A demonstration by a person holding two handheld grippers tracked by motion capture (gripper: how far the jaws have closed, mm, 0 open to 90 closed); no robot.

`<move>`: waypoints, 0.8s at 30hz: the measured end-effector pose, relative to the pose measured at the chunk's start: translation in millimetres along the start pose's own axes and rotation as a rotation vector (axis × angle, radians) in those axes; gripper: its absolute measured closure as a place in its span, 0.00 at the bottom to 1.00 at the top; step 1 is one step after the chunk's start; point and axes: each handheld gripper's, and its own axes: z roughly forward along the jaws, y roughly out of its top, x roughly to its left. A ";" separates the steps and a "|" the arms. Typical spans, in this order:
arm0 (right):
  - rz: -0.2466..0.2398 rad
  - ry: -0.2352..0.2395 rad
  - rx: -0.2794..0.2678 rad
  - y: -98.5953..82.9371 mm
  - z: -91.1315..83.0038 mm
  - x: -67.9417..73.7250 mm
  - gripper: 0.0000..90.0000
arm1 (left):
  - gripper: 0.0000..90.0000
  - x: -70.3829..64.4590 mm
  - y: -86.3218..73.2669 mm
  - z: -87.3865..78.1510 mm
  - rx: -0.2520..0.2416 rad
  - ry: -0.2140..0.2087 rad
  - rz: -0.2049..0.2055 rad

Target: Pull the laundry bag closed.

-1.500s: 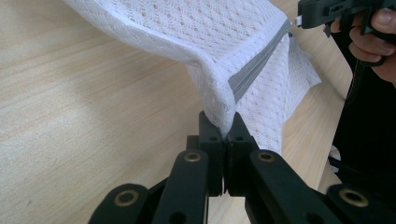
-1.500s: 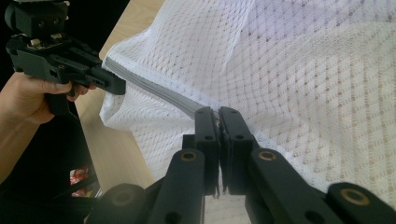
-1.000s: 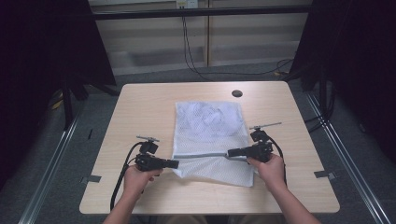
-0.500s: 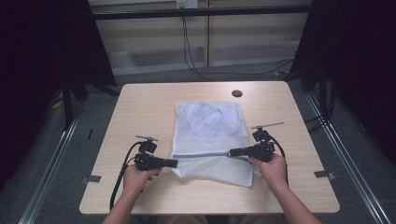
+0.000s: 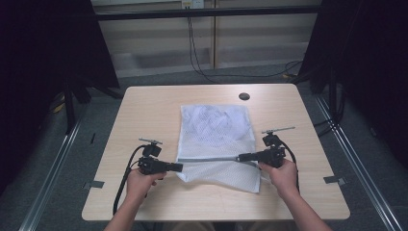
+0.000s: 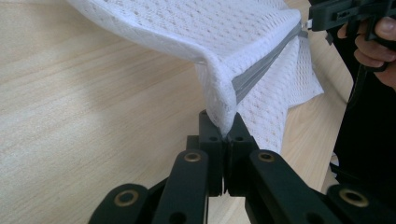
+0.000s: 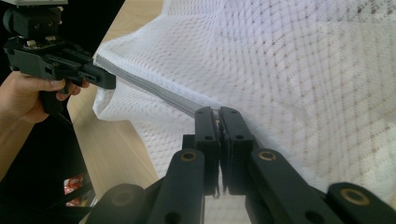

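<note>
White mesh laundry bag (image 5: 215, 139) flat on tabletop (image 5: 144, 110), left gripper (image 5: 179, 167) clenched on bag's corner fabric, right gripper (image 5: 240, 157) clamped on grey zipper (image 5: 207, 159) end, zipper taut between.

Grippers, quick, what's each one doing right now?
Left gripper: closed, pinching the mesh bag at its corner.
Right gripper: closed at the bag's zipper; exact hold hidden.

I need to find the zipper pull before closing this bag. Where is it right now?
In the high view, it sits at the grey zipper's right end on the white mesh bag, pinched in the right hand-held gripper.
</note>
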 end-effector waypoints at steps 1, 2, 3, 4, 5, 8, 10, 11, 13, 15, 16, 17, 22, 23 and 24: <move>0.000 0.002 -0.003 -0.1 -0.7 -1.0 0.97 | 0.99 -0.1 0.1 -0.4 -0.002 0.001 0.002; 0.004 0.008 -0.006 -0.4 -1.2 -1.6 0.97 | 0.99 -1.1 0.0 -0.4 -0.002 -0.006 -0.009; 0.002 0.005 -0.006 -0.4 -1.5 -2.0 0.97 | 0.99 -1.0 0.2 -0.4 -0.001 -0.006 -0.009; 0.004 0.006 -0.006 -0.5 -1.6 -2.1 0.97 | 0.99 -0.3 0.4 -0.6 -0.001 0.001 0.001; 0.003 0.005 -0.007 -0.5 -1.6 -2.0 0.97 | 0.99 -1.0 0.3 -0.3 -0.003 -0.002 -0.010; 0.001 0.005 -0.005 -0.6 -1.8 -1.7 0.97 | 0.99 -0.2 0.6 -0.7 -0.002 -0.003 -0.003; -0.003 0.005 -0.007 -0.6 -2.0 -1.9 0.97 | 0.99 -0.3 0.6 -0.7 -0.002 0.000 -0.003; -0.003 0.002 -0.007 -0.5 -2.2 -1.9 0.97 | 0.99 -0.2 0.6 -0.7 -0.001 0.001 -0.003; 0.001 -0.004 -0.008 -0.3 -3.0 -1.9 0.97 | 0.99 0.6 0.5 -1.7 -0.006 0.005 -0.004; 0.002 -0.004 -0.012 -0.3 -3.8 -2.8 0.97 | 0.99 1.7 0.5 -3.3 -0.002 0.007 -0.002; 0.005 -0.003 -0.014 -0.3 -4.3 -3.2 0.97 | 0.99 2.1 0.5 -3.8 -0.004 0.009 -0.001; 0.005 -0.003 -0.015 -0.3 -4.8 -3.5 0.97 | 0.99 2.1 0.4 -3.8 -0.005 0.006 -0.002; 0.005 -0.002 -0.015 -0.1 -5.2 -3.8 0.97 | 0.99 1.6 0.5 -3.3 -0.003 0.006 -0.001; 0.006 -0.001 -0.017 -0.1 -5.3 -3.8 0.97 | 0.99 1.6 0.6 -3.4 -0.004 0.006 -0.002; 0.002 -0.002 -0.017 -0.1 -5.5 -3.9 0.97 | 0.99 1.9 0.7 -3.7 -0.004 0.009 0.000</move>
